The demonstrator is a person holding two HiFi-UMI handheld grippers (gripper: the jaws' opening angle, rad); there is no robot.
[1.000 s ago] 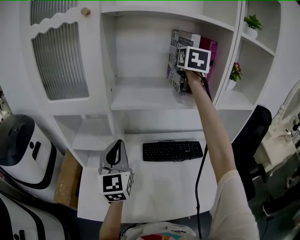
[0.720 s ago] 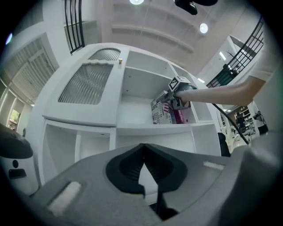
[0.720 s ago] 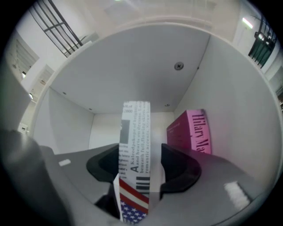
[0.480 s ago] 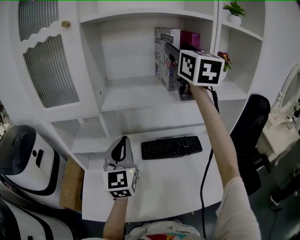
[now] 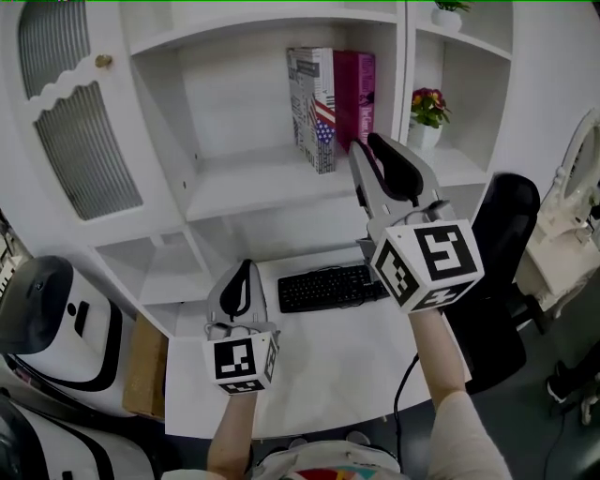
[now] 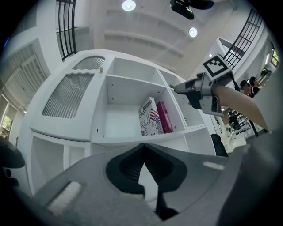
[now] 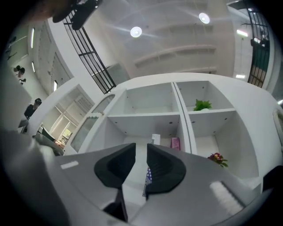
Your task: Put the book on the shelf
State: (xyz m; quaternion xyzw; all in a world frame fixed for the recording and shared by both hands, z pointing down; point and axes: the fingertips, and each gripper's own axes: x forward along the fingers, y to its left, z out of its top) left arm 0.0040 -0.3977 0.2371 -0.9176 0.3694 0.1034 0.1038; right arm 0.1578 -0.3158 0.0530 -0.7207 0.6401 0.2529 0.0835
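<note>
The book (image 5: 314,108), printed with newsprint and a flag, stands upright on the middle shelf (image 5: 253,183), against a magenta book (image 5: 354,94). My right gripper (image 5: 367,142) hangs in front of the shelf, clear of both books; its jaws have just been closing to a narrow gap with nothing between them (image 7: 141,148). In the right gripper view the book (image 7: 154,138) shows beyond the jaws. My left gripper (image 5: 241,266) is shut and empty above the desk (image 5: 319,375). The left gripper view shows the book (image 6: 148,118) and the right gripper (image 6: 177,88) beside the shelf unit.
A black keyboard (image 5: 328,288) lies on the desk. Potted flowers (image 5: 428,105) stand in the right cubby, and a green plant (image 5: 452,7) above. A ribbed-glass cabinet door (image 5: 80,141) is at the left. A black chair (image 5: 502,234) is at the right, and white machines (image 5: 47,309) and a cardboard box (image 5: 141,356) at the left.
The right gripper let go of the book and drew back from the shelf toward me. The book stays upright beside the magenta one. The left gripper rose a little.
</note>
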